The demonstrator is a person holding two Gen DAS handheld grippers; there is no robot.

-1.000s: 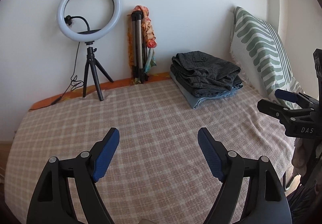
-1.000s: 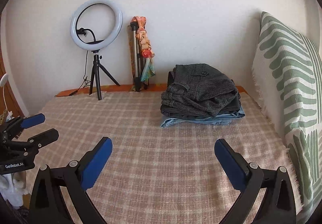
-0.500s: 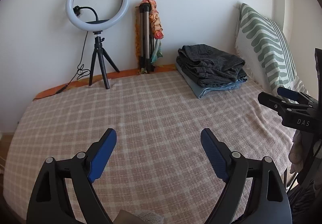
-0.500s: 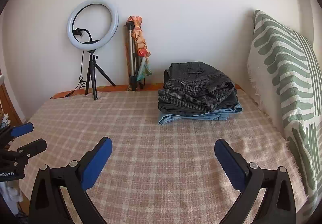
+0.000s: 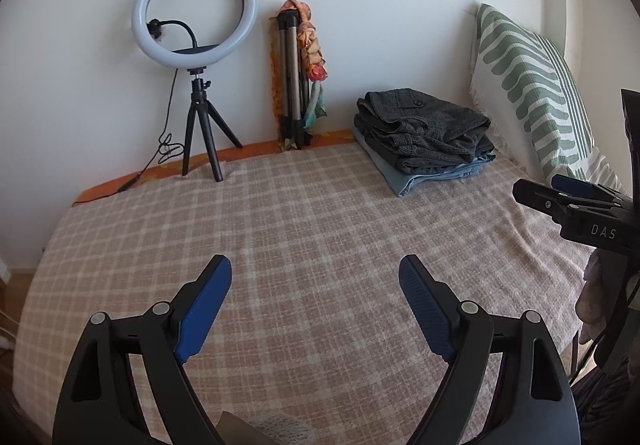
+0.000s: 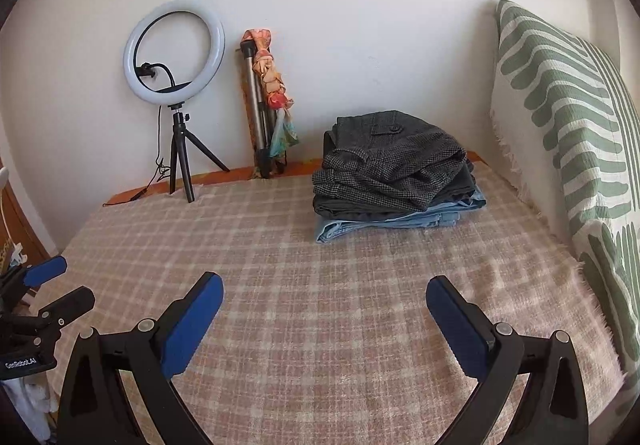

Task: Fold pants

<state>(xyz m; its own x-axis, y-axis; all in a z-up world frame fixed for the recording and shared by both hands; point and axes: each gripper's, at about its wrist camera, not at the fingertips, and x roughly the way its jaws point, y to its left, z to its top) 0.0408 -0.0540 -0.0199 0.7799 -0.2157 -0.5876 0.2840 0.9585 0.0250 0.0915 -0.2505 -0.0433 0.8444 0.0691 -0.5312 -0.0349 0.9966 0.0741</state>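
A stack of folded pants lies at the far right of the bed, grey checked pants on top, dark ones below, light blue jeans at the bottom; it also shows in the right wrist view. My left gripper is open and empty above the checked bedspread, well short of the stack. My right gripper is open and empty, also short of the stack. Each gripper shows at the edge of the other's view, the right one and the left one.
A ring light on a small tripod and a folded tripod with a tied scarf stand against the back wall. A green-striped pillow leans along the right side. The bed's near edge lies below the grippers.
Both grippers have drawn back slightly from the stack and stayed open. The views have shifted a little; the stack has not moved.
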